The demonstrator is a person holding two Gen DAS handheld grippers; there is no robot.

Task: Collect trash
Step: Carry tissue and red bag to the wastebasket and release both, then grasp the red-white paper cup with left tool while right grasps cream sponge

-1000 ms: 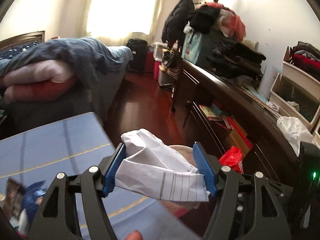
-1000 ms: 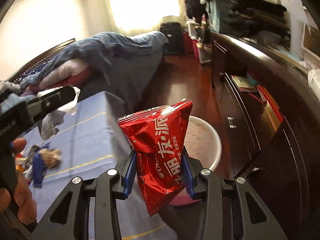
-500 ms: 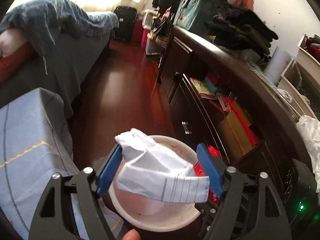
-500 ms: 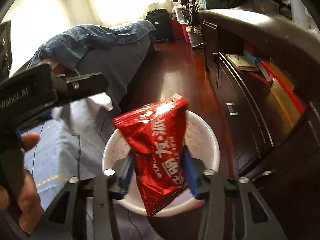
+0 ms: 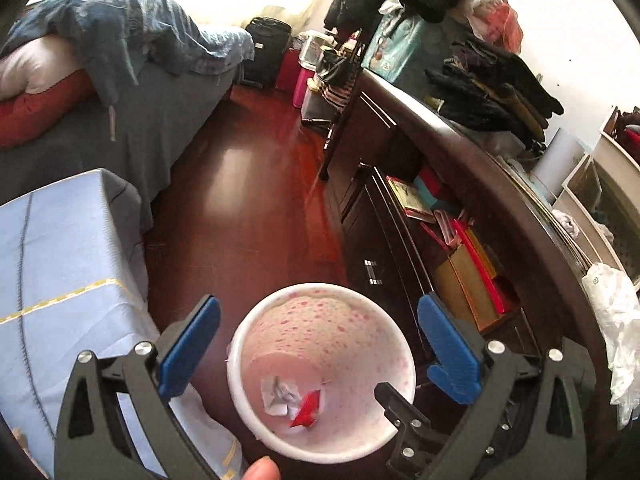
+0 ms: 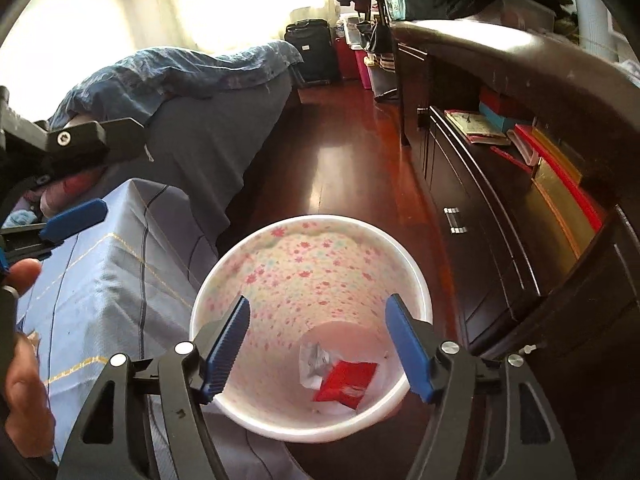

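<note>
Low in both wrist views sits the white flowered bin, on the dark red floor between the blue-covered table and the dark cabinet. I have my left gripper over its mouth, jaws opening, very wide, nothing between the blue pads. My right gripper hangs over the same rim, jaws also opening, likewise empty. At the bottom of the bin lie the crumpled white paper and the red snack wrapper, touching each other; both are down, so this drop looks finished. Risks as I judge them: the two tools crowd one opening, and the tip of the right one shows at lower right of the left view, close to the rim, so a careless lift could knock them together or tip the light bin. The table's cloth hangs just beside the bin at lower left; a wide jaw could snag it on the way back. Whether more trash waits on the table I cannot tell from here.
</note>
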